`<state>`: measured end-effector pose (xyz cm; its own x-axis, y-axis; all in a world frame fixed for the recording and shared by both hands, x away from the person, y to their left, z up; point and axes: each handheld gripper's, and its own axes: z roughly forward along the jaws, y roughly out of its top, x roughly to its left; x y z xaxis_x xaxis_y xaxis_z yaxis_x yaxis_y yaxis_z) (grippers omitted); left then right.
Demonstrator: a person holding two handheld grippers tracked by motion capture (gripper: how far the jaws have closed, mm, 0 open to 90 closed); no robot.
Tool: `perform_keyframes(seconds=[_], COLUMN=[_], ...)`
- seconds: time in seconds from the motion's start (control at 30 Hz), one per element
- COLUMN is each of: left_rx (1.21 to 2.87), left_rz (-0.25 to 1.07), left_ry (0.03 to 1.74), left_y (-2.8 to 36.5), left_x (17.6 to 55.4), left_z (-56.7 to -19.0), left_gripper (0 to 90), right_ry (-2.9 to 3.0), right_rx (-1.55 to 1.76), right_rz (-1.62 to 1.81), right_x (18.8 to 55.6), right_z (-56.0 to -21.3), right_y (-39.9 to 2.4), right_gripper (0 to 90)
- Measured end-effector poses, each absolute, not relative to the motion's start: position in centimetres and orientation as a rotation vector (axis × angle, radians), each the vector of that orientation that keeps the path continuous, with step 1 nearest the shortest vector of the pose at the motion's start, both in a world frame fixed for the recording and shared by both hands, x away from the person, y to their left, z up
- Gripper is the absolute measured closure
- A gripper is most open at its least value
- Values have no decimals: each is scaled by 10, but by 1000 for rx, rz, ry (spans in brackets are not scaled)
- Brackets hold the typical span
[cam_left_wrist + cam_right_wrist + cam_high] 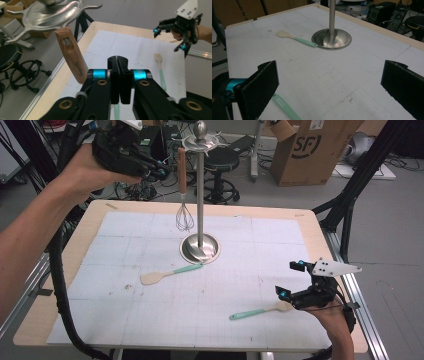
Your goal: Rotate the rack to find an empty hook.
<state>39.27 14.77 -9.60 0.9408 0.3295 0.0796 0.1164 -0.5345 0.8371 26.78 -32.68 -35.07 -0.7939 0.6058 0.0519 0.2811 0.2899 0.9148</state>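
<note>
My left gripper [159,170] is raised high at the far left of the table [305,222], level with the top of the metal stand [200,195]. In the left gripper view its two jaws are pressed flat together with no gap, and nothing sits between them. The wooden handle of the whisk [72,55] hangs just beside those closed jaws, to their left in that view; I cannot tell whether it touches the gripper body. The whisk [183,195] hangs from a hook arm of the stand's top plate [47,13], its wire head clear above the white mat [125,245].

My right gripper [290,280] is held low over the near right corner of the table. In the right gripper view its jaws stand wide apart, one pad at each side of the frame, and they hold nothing. A spatula with a green handle [260,311] lies on the mat just beside and below the left pad [258,88]; contact cannot be confirmed.

A second spatula [170,272] lies flat near the middle of the mat, its green handle end touching or just meeting the stand's round base [200,247].
</note>
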Motion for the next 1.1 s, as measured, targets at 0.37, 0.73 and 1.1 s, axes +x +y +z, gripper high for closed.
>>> perform_keyframes(seconds=[0.37, 0.73, 1.1], left_rx=[2126, 2120, 2115], left_rz=[296, 301, 311], left_ry=[336, 377, 410], left_y=[133, 132, 144], left_x=[413, 434, 448], left_z=[-91, -92, -93], left_gripper=[900, 900, 900], right_ry=[2265, 2268, 2262], right_rx=[807, 808, 812], right_rz=[1502, 1503, 1497], right_x=[268, 268, 269], right_z=[-351, -352, -352], right_y=[-327, -327, -329], right_gripper=[0, 0, 0])
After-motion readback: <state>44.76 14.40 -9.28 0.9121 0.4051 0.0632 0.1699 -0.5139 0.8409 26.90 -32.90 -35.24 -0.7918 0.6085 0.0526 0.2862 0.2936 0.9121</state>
